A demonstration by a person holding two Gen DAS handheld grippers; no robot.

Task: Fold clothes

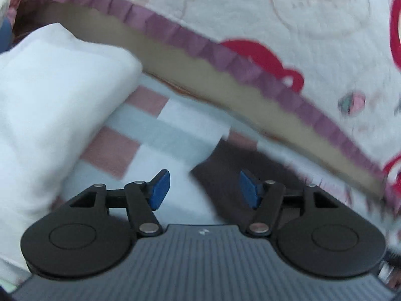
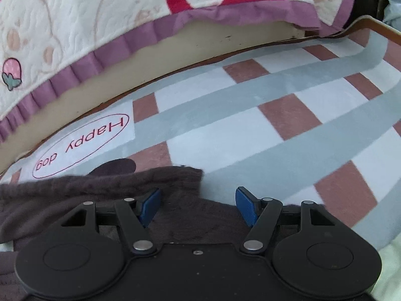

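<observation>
Below, the left tool (image 1: 204, 188) gapes wide and empty; a white folded cloth (image 1: 50, 95) lies to its left, the dark brown garment (image 1: 225, 175) under its right finger. Rightward, the right tool (image 2: 198, 207) stands equally wide over that garment's (image 2: 100, 193) edge on the checked mat (image 2: 250, 130).

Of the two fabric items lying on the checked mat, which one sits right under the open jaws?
The dark brown knitted garment; it lies directly beneath both grippers' jaws, unheld. The white folded cloth sits off to the left, clear of them.
</observation>
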